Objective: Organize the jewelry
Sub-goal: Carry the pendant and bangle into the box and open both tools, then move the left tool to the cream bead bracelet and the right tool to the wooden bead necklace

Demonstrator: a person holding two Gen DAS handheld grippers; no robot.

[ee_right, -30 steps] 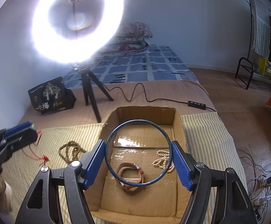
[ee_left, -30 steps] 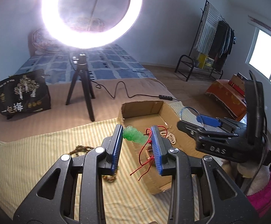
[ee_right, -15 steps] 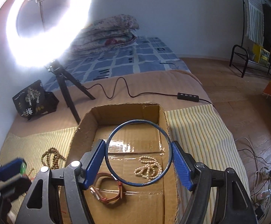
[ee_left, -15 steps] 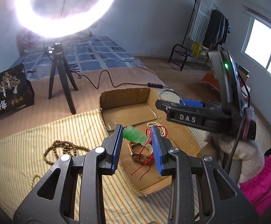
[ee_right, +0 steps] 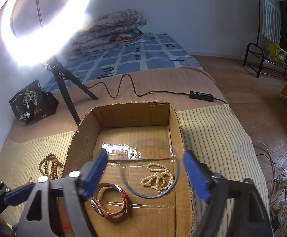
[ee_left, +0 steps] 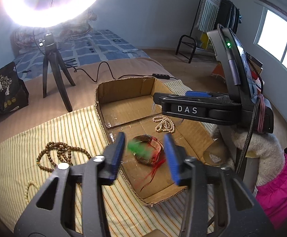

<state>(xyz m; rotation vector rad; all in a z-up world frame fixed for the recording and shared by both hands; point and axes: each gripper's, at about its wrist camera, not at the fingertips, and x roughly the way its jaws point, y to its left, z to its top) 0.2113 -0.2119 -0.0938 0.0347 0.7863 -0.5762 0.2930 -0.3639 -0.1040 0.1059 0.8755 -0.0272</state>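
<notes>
An open cardboard box [ee_left: 123, 90] [ee_right: 131, 112] lies on the striped cloth. My left gripper [ee_left: 145, 154] is open over its near end; a green pendant on red cord [ee_left: 138, 149], blurred, is free between the jaws, above a brown-strap watch [ee_left: 155, 146] [ee_right: 112, 203]. My right gripper [ee_right: 145, 175] is open over the box; a blue bangle [ee_right: 151, 194], blurred, is loose between its jaws over a pearl necklace [ee_right: 159, 177] [ee_left: 164, 124]. Brown wooden beads [ee_left: 60, 154] [ee_right: 49, 165] lie on the cloth left of the box.
A ring light on a tripod [ee_left: 54, 69] [ee_right: 64, 83] stands behind the box, its cable and switch [ee_right: 201, 94] trailing right. A black bag [ee_left: 1, 94] sits at far left. Pale beads [ee_left: 30, 189] lie on the cloth near the left edge.
Both grippers have opened. The green pendant has dropped free of the left jaws and the blue bangle has dropped out of the right jaws into the box.
</notes>
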